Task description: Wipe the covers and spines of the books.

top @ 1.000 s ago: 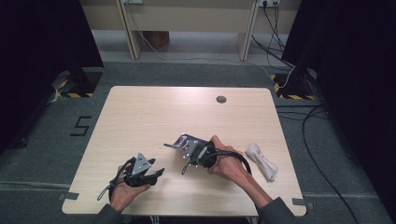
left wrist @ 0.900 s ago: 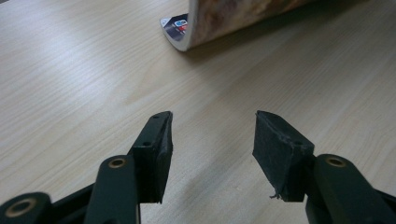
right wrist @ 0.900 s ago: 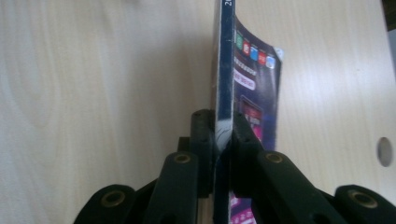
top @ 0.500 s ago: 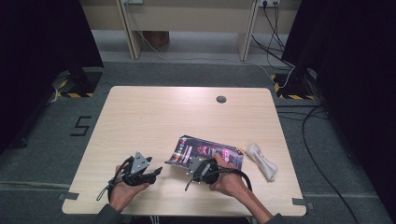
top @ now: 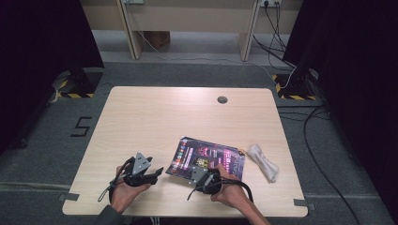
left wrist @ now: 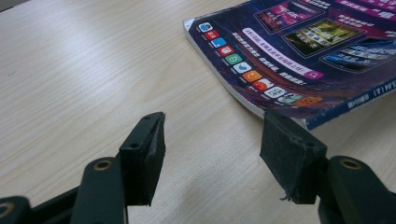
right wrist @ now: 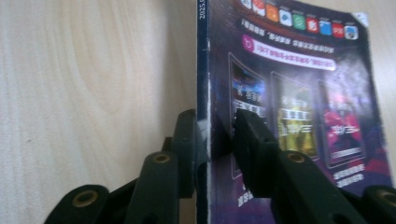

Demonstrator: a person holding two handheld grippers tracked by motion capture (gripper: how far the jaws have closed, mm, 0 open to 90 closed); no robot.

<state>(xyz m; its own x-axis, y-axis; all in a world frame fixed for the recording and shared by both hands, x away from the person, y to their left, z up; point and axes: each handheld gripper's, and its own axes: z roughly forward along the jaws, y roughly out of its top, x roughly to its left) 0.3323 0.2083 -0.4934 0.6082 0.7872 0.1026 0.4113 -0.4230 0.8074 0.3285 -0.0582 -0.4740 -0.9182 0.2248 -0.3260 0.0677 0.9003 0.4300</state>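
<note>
Fingers [right wrist: 254, 140] of right gripper [top: 202, 179] just loosening around magazine [top: 206, 158] edge, now lying flat at lower center; left gripper [left wrist: 210, 154] spread, empty — drop-off prob finishing

Even overhead light, dark surroundings; near claws blurred, soft shadows.
</note>
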